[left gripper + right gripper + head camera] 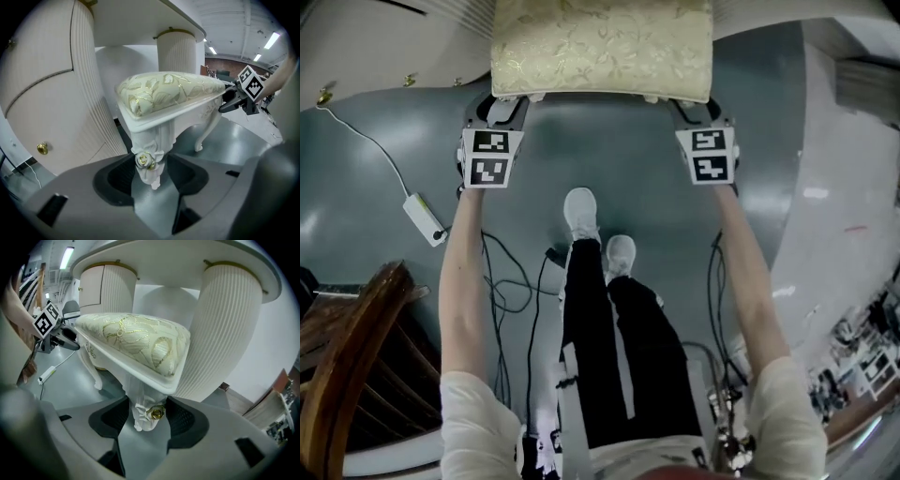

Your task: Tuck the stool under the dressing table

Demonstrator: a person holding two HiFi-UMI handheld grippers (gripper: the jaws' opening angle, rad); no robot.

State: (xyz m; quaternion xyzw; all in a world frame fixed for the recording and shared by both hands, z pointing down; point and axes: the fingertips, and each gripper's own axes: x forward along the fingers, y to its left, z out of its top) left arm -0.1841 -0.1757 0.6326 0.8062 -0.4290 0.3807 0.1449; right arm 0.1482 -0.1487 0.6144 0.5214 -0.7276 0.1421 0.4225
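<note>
in the left gripper view, the left gripper [150, 173] has its jaws pinching the carved near leg [151, 136] of the stool [168, 93]. both dark pads lie against the leg just above its gold rosette [144, 161]. in the right gripper view we see the same hold: the right gripper [147, 416] has its jaws pressed on the stool's other near leg [136, 394], level with a second rosette [157, 413].

above each grip sits the white seat frame with its cream cushion [136, 341] patterned in gold leaves. from the left gripper the other gripper's marker cube [252, 83] shows at 2 o'clock, beside the far corner of the seat.

in the head view the stool lies at 12 o'clock on the grey floor [609, 141]. the left gripper is at its 7 o'clock corner and the right gripper at its 5 o'clock corner.

the white bench [229, 329] rises just beyond the stool on ribbed round pedestals. one pedestal stands close at 3 o'clock of the seat in the right gripper view. the bench top [164, 258] hangs over at 12 o'clock. how far the seat reaches under it we cannot tell. a brass knob [42, 148] shows on the bench at 8 o'clock in the left gripper view.

in the head view our shoes [581, 211] stand at centre, a white box on a cable [424, 217] lies at 9 o'clock, and a wooden chair [347, 356] at 8 o'clock.
</note>
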